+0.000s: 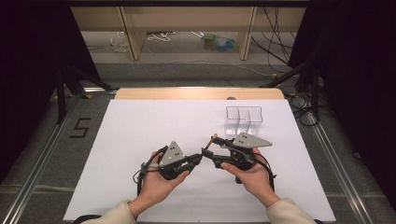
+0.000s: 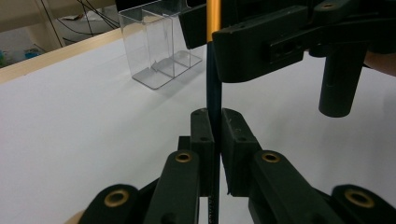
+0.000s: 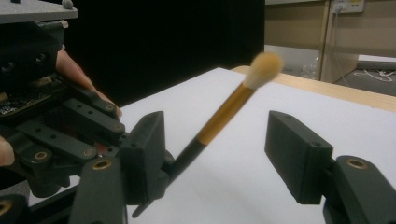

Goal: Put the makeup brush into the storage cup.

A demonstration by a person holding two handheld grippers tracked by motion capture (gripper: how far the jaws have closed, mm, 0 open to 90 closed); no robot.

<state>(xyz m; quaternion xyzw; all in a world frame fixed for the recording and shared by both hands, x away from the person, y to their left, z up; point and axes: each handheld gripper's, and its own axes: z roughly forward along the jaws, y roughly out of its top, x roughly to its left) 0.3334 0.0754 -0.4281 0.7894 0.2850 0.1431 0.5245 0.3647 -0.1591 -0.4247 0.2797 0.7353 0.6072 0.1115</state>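
The jaws of the left gripper (image 2: 214, 154) were clamped on the black lower handle of a slender makeup brush (image 3: 224, 113) with a black handle, a gold ferrule and a pale, fluffy bristle head. In the left gripper view the two black pads pressed the handle from both sides, and the brush ran straight away from them along the gripper's own line. The jaws of the right gripper (image 3: 219, 161) stood apart: in the right gripper view the brush lay in the gap, its handle close against the left-hand pad, with clear space to the other pad, so no grip was made there.

The brush's long axis ran from the left gripper's pads, butt end low, to the bristle head, which pointed up and away toward the far side of the table. In the high view the bristle end (image 1: 214, 137) rose just beyond the spot where the two grippers met near the middle of the white table surface (image 1: 140, 126), the left gripper (image 1: 196, 160) and right gripper (image 1: 208, 153) tip to tip.

A clear plastic organiser box with upright dividers (image 1: 243, 120) stood on the table beyond the right gripper, apart from the brush. A person's hands held both grippers.
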